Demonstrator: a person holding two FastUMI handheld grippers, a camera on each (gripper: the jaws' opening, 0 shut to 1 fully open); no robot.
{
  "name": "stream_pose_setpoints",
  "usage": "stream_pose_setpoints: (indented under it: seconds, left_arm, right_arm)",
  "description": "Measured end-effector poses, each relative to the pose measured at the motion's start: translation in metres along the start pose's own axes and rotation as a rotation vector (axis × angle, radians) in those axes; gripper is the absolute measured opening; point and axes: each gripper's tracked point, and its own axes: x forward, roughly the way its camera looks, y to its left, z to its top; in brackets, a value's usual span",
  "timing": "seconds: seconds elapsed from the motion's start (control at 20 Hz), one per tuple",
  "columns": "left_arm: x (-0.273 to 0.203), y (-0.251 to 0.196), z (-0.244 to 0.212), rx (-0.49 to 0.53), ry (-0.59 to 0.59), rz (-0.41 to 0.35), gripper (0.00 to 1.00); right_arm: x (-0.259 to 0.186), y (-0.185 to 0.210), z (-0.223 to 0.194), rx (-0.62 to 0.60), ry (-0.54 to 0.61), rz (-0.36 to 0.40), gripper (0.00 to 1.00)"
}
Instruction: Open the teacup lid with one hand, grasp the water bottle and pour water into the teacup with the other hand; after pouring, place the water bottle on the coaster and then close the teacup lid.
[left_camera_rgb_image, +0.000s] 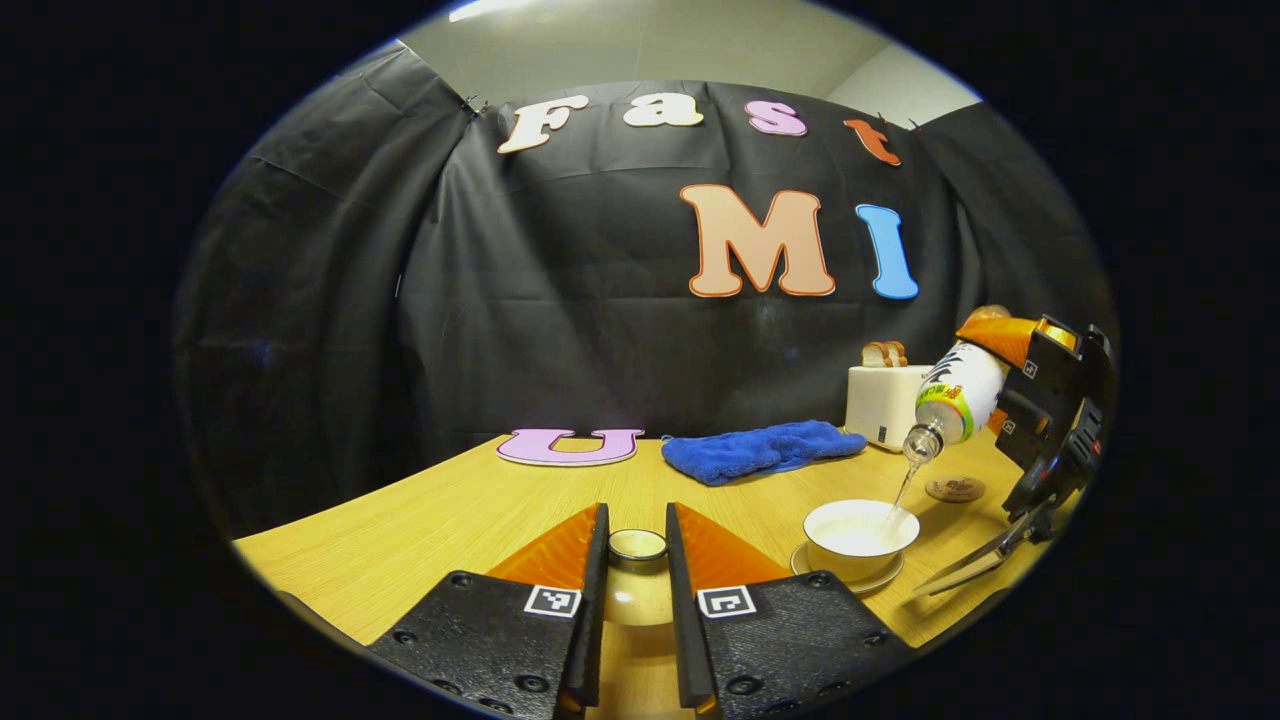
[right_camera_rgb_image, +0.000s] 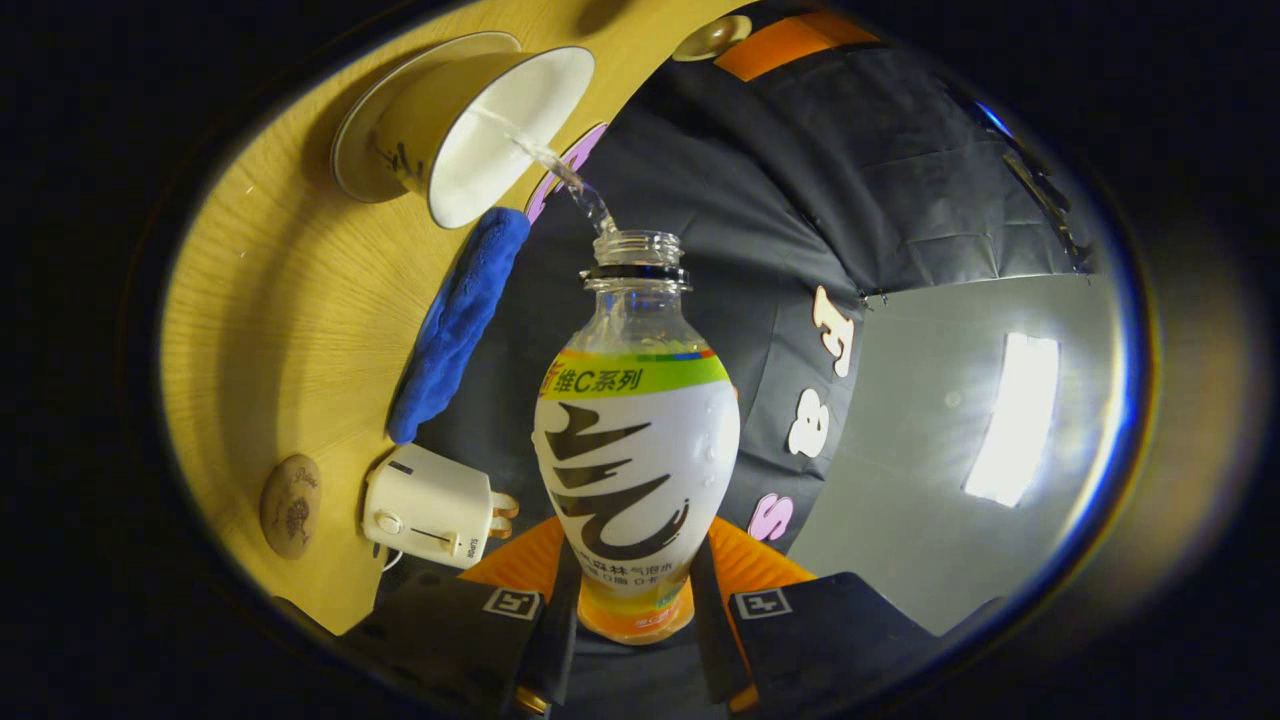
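Observation:
My left gripper (left_camera_rgb_image: 636, 520) is shut on the teacup lid (left_camera_rgb_image: 637, 548), held just above the table to the left of the cup. The white teacup (left_camera_rgb_image: 860, 535) stands uncovered on its saucer (left_camera_rgb_image: 850, 582). My right gripper (left_camera_rgb_image: 1012, 372) holds the water bottle (left_camera_rgb_image: 958, 392) tilted neck-down above the cup, and a thin stream of water (left_camera_rgb_image: 903, 490) falls into it. In the right gripper view the bottle (right_camera_rgb_image: 637, 450) sits between the fingers of the right gripper (right_camera_rgb_image: 635, 565), uncapped, pouring into the teacup (right_camera_rgb_image: 500, 120). The round coaster (left_camera_rgb_image: 955, 489) lies bare behind the cup.
A blue towel (left_camera_rgb_image: 760, 450) lies at the back of the wooden table (left_camera_rgb_image: 420, 520). A white toaster (left_camera_rgb_image: 885, 400) with bread stands at the back right, near the coaster (right_camera_rgb_image: 291, 505). The table's front edge runs close under my left gripper.

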Motion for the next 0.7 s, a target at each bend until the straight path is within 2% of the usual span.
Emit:
stream_pose_setpoints:
  seconds: [0.2, 0.3, 0.4, 0.45, 0.55, 0.65, 0.7]
  left_arm:
    - [0.000, 0.001, 0.000, 0.000, 0.001, 0.000, 0.28]
    - [0.001, 0.001, -0.001, 0.001, 0.001, 0.000, 0.28]
    - [0.001, 0.001, 0.000, 0.001, 0.001, 0.000, 0.28]
    - [0.001, 0.001, 0.000, 0.000, 0.000, 0.000, 0.28]
    - [0.001, 0.001, 0.000, 0.001, 0.001, 0.000, 0.28]
    - [0.001, 0.001, 0.001, 0.001, 0.001, 0.000, 0.28]
    - [0.001, 0.001, 0.000, 0.001, 0.001, 0.000, 0.28]
  right_arm:
    - [0.000, -0.002, 0.000, -0.016, 0.000, -0.018, 0.53]
    - [-0.001, 0.003, 0.000, 0.035, 0.012, 0.020, 0.55]
    - [-0.006, 0.013, 0.004, 0.137, 0.032, 0.097, 0.55]
    - [-0.011, 0.023, 0.008, 0.212, 0.048, 0.154, 0.52]
    - [-0.023, 0.048, 0.016, 0.385, 0.071, 0.283, 0.58]
    - [-0.031, 0.065, 0.028, 0.550, 0.094, 0.400, 0.56]
    - [-0.037, 0.069, 0.034, 0.628, 0.106, 0.444, 0.59]
